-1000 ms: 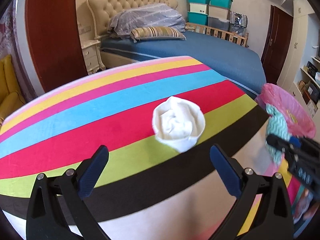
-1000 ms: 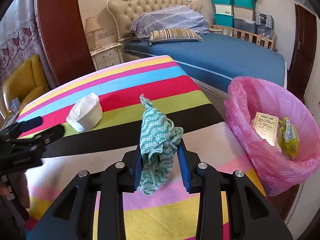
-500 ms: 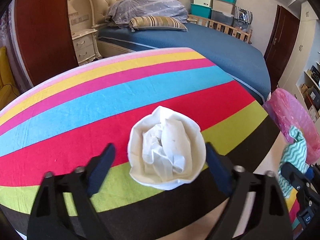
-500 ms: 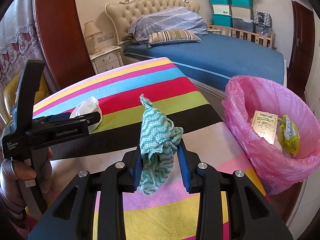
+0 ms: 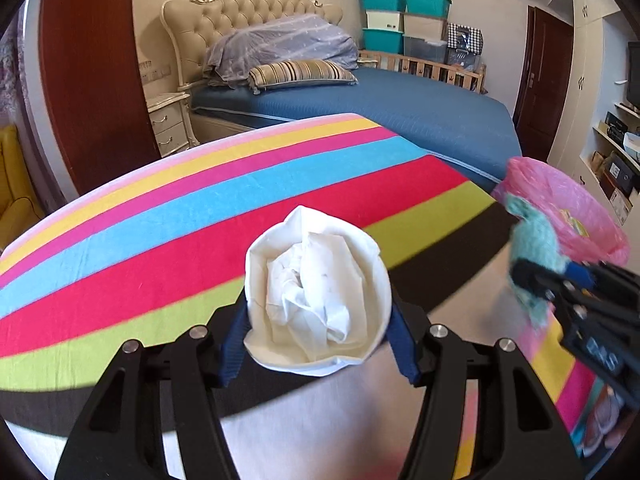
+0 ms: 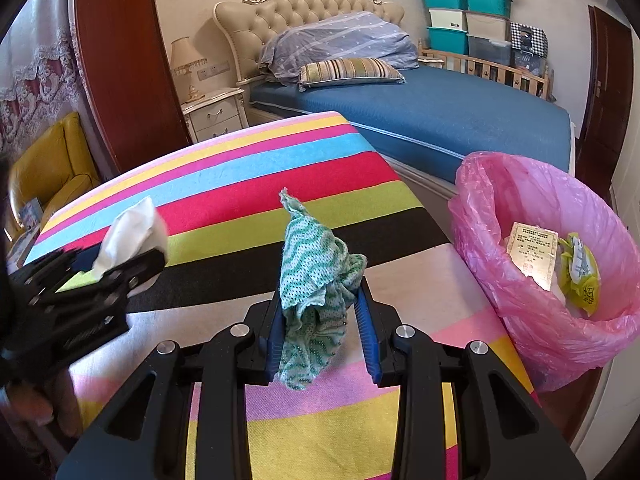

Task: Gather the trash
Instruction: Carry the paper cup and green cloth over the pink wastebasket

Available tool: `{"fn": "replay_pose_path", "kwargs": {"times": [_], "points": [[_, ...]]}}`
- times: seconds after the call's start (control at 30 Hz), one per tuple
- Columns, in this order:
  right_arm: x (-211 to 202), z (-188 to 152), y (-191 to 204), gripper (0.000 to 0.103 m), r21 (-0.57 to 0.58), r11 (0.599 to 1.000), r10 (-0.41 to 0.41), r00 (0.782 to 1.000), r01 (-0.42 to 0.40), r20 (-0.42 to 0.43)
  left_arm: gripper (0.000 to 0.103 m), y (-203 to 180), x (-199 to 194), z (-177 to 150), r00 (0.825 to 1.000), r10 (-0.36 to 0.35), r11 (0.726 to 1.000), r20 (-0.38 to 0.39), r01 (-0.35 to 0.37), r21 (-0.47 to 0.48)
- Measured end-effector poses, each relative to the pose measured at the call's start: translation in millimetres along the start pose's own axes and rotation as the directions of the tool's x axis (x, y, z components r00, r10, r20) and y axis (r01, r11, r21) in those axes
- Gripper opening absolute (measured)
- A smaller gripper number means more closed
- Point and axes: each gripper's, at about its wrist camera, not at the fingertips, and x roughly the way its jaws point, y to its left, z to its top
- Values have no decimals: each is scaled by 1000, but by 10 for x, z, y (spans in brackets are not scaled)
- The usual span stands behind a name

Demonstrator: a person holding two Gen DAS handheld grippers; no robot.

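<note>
Desk (image 6: pixel 224 184), striped cloth. One pink-lined bin (image 6: pixel 556 264), two scraps inside. Left hand-held gripper (image 5: pixel 318 332) closing, pads against one tissue-stuffed cup (image 5: pixel 316 292). Right hand-held gripper (image 6: pixel 320 332) clamps one green rag (image 6: pixel 320 276).

a home bedroom: tufted headboard (image 6: pixel 308 4), blue bed (image 6: pixel 440 120), nightstand (image 6: pixel 214 114), lamp (image 6: pixel 188 62)

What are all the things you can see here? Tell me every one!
paper cup: one, white, stuffed with tissue, between the left gripper's closing fingers
rag: one, green-white, in right gripper
bin bag: one, pink, right of table, holding a paper slip and a yellow wrapper
tablecloth: one, rainbow-striped
bed: one, blue
storage boxes: several, teal and pale, behind bed
left gripper: black, blue pads
right gripper: black, blue pads
</note>
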Motion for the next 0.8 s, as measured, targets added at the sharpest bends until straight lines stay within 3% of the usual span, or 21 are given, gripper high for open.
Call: {"fn": "replay_pose_path", "kwargs": {"times": [0.23,0.8], "points": [[-1,-8,39,32,-18,1000,19,1000,-18,6,59,71,-269,-187,999,11,1000,30,-10,-27],[-636,-467,286,32,-155,983,113,991,-100,73,59,101,-827,-518,989,6,998,150,4,-68]]}}
